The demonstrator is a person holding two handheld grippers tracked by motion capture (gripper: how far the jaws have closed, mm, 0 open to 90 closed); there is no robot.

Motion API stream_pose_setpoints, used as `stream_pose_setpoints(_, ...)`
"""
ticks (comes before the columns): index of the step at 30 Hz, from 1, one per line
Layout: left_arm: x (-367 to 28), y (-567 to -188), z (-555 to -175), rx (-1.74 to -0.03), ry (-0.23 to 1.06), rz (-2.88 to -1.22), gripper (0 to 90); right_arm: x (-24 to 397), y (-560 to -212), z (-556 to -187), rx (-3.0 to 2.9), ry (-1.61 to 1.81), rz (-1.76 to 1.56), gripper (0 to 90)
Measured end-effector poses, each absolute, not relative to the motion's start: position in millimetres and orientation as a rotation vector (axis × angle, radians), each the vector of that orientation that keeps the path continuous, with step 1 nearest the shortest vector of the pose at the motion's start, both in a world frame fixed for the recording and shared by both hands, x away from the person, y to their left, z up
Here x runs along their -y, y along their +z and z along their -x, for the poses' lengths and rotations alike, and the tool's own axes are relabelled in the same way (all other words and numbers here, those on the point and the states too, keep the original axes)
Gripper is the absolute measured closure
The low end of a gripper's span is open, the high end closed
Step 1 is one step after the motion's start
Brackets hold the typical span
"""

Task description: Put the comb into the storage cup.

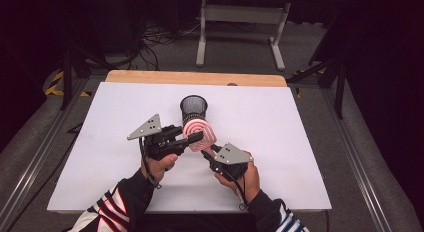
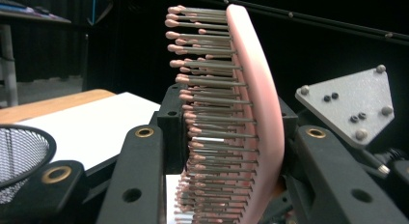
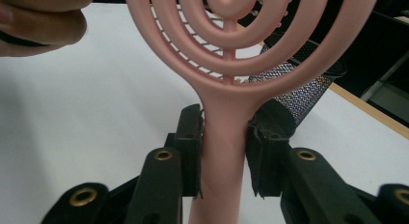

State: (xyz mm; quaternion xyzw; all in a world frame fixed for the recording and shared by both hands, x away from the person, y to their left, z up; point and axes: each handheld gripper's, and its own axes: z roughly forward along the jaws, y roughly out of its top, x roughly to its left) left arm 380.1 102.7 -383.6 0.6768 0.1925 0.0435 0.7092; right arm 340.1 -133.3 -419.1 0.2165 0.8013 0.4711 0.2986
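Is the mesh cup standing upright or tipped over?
Upright: the mesh cup stands on the white table with its round open mouth facing up, just behind the pink hairbrush.

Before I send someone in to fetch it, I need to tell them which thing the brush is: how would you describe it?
On the white table top, look just in front of the black mesh cup near the middle. The pink hairbrush is held above the table there, its handle in the right gripper, its head in the left gripper. Its spiral-patterned pink head is the lone pink thing.

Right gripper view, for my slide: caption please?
Right gripper clamps the pink hairbrush by its handle, black mesh cup behind on the white table.
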Motion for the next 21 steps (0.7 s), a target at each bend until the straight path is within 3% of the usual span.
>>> stream_pose_setpoints(13,-113,-376,-381,-0.422,0.163,-1.514,63.7,137,-417,-336,-2.098,1.290,-0.575,56.8)
stream_pose_setpoints(21,-124,-379,-382,-0.451,0.210,-1.545,63.7,150,-413,-333,-2.106,1.306,-0.536,44.8)
